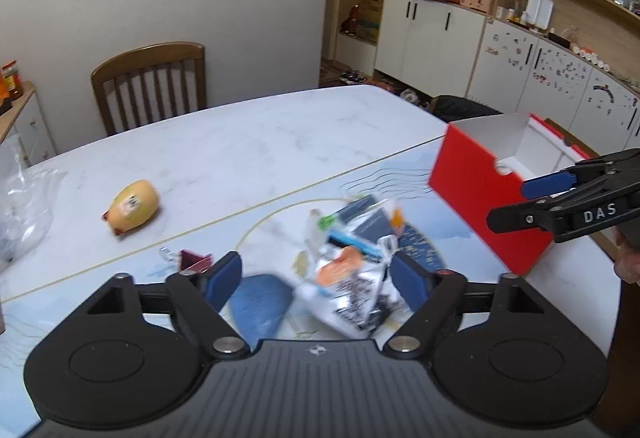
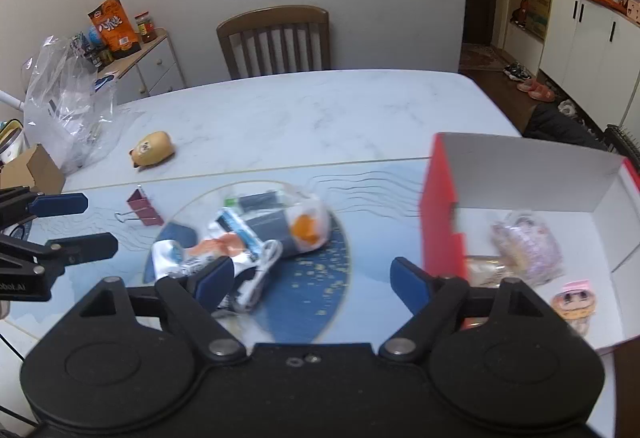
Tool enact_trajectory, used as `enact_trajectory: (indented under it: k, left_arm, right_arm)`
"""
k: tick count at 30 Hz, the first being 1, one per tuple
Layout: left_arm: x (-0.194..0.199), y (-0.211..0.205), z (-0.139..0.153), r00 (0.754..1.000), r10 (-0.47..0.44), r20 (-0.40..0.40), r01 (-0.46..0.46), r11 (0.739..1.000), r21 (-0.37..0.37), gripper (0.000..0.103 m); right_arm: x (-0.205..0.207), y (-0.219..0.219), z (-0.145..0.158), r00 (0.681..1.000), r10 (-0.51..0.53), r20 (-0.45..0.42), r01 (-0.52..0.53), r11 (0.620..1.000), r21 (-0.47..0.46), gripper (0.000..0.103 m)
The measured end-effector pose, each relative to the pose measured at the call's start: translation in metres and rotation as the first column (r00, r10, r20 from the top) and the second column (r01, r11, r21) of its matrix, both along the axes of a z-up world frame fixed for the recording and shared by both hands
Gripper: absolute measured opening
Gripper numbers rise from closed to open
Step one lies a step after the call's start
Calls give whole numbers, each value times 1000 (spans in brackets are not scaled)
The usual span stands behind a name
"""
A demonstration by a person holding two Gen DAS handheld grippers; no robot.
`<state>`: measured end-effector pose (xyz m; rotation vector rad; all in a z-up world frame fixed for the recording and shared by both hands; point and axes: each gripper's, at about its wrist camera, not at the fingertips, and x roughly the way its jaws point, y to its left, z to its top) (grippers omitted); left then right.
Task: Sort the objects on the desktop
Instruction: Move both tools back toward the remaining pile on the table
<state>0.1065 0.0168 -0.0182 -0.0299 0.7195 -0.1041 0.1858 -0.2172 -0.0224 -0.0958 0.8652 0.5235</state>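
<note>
A pile of plastic-wrapped packets [image 1: 352, 262] [image 2: 256, 234] lies on the blue round mat. My left gripper [image 1: 316, 278] is open and hovers over the pile, which lies between its blue pads; it also shows in the right wrist view [image 2: 90, 222]. My right gripper [image 2: 312, 278] is open and empty, between the pile and the red box [image 2: 444, 214]; it also shows in the left wrist view [image 1: 516, 202]. The red box [image 1: 480, 194] holds packets [image 2: 524, 246] and a sticker [image 2: 572, 304]. A maroon binder clip [image 2: 144, 208] [image 1: 192, 260] and a yellow plush toy [image 1: 134, 206] [image 2: 154, 150] lie on the table.
A clear plastic bag [image 2: 68, 106] and a cardboard box [image 2: 32, 170] sit at the table's left edge. A wooden chair [image 2: 276, 38] stands behind the white marble table [image 2: 320, 110]. Cabinets line the right wall.
</note>
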Motion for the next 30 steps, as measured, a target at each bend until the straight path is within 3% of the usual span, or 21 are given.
enact_trajectory:
  k: [11,15,30]
  left_arm:
    - [3,43,-30,1000,16,-9,-15,999,39,89]
    - [9,52,-41,1000,9,-12,-9,998,58,100]
    - [56,69,-76,997,52,-50,-48,995,82,101]
  right_arm:
    - [-13,58,-23,1000,27,-1,-27,999,-34,92]
    - [-4,63,-38,1000,-16,-11,15,997,-71,85]
    - [19,71,-79,995,-53,-90,40,990,-137,64]
